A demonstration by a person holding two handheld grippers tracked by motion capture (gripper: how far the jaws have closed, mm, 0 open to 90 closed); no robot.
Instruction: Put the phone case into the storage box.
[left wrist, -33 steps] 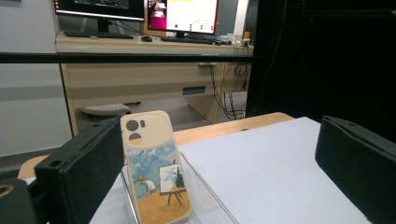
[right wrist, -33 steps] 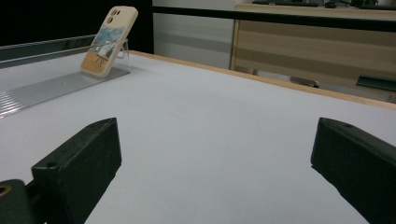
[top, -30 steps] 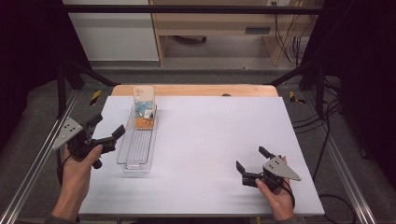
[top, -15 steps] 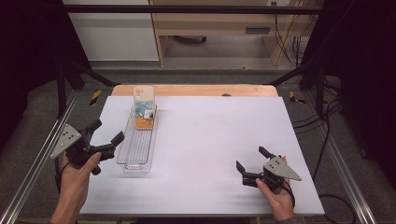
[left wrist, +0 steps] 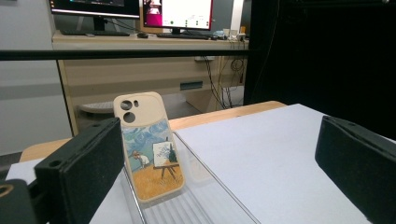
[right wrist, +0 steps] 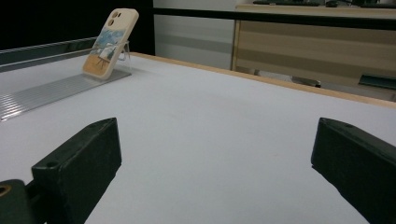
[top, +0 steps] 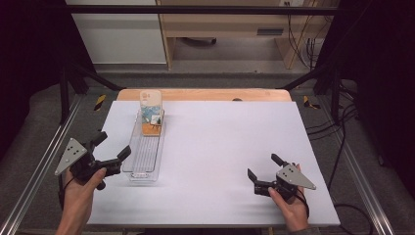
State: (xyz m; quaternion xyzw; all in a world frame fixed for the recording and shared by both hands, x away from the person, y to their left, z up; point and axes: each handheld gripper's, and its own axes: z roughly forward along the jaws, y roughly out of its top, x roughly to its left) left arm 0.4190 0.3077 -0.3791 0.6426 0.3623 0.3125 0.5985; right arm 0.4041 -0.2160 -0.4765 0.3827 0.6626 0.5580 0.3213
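A clear plastic tray [top: 142, 159] lies lengthwise on the left half of the white table [top: 215, 147]. A beige phone case [top: 150, 113] with a painted scene leans upright at the tray's far end, also seen as the phone case [left wrist: 148, 147] and the phone case [right wrist: 110, 42]. My left gripper [top: 111, 145] hovers open just left of the tray's near end, with nothing between its jaws. My right gripper [top: 265, 166] rests open near the front right of the table, far from the tray.
The table's wooden far edge [top: 205, 94] shows behind the white sheet. Metal frame rails [top: 44, 161] run along both sides. Beyond the table stand a desk [left wrist: 140, 60] with monitors and a cabinet [top: 117, 34].
My left gripper has drawn back toward the left and nearer the front edge, away from the tray's side. The right gripper has stayed put.
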